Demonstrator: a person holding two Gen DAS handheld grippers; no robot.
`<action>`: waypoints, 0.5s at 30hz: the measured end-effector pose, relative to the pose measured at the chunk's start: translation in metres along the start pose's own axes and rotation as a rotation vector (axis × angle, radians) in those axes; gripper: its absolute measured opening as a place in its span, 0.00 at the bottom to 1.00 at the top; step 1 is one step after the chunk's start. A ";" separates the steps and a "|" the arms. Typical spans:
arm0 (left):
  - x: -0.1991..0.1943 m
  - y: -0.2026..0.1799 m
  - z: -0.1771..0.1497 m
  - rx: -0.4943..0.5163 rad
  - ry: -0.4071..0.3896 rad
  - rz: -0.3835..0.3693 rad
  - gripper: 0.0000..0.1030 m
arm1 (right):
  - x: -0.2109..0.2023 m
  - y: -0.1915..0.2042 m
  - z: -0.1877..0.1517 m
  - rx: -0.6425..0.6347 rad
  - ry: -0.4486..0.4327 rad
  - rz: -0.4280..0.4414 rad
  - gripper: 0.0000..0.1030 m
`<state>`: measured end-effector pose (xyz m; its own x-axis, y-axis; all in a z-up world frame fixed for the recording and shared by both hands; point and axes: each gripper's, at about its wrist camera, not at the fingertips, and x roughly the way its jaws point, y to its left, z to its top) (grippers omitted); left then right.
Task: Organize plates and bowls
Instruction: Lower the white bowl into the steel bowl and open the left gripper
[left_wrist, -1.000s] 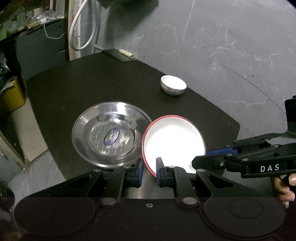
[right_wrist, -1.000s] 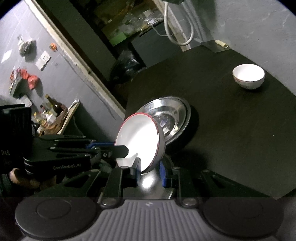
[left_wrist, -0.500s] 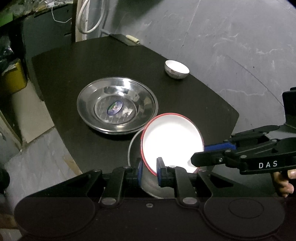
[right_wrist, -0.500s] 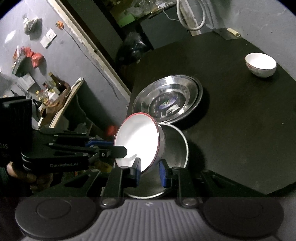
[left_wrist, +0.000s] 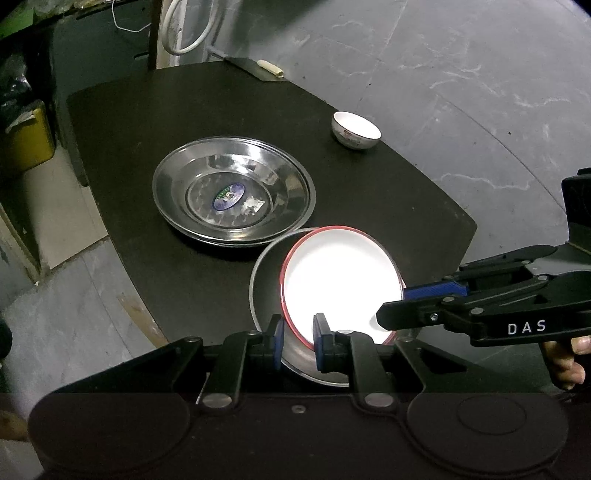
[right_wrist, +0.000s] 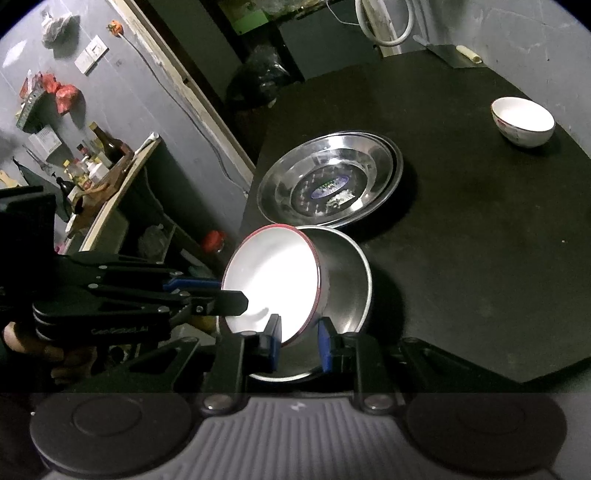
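glossy white red-rimmed bowl (left_wrist: 340, 280) tilted in a steel bowl (right_wrist: 343, 280) at black table's (left_wrist: 388, 192) near edge | left gripper (left_wrist: 298, 343) and right gripper (right_wrist: 297, 347) clamp its rim | steel plates (left_wrist: 232, 195) now farther; small china bowl (left_wrist: 355, 130) far right

Shiny metal basin (left_wrist: 236, 195), glossy white red-rimmed plate (left_wrist: 340, 280), matt black table (left_wrist: 388, 192).
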<state>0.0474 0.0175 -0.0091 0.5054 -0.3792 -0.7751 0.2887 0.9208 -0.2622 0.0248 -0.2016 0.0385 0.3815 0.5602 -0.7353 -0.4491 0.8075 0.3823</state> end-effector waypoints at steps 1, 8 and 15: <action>0.000 0.000 0.000 -0.003 0.001 -0.001 0.18 | 0.000 0.001 0.000 0.000 0.002 -0.004 0.23; 0.000 -0.001 -0.001 -0.025 0.011 -0.009 0.18 | 0.003 0.000 0.003 -0.004 0.021 -0.028 0.23; 0.002 0.000 0.000 -0.054 0.021 -0.003 0.19 | 0.009 0.002 0.010 -0.014 0.045 -0.051 0.23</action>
<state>0.0487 0.0173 -0.0102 0.4876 -0.3802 -0.7859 0.2452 0.9236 -0.2947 0.0353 -0.1934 0.0384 0.3680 0.5091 -0.7781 -0.4409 0.8323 0.3360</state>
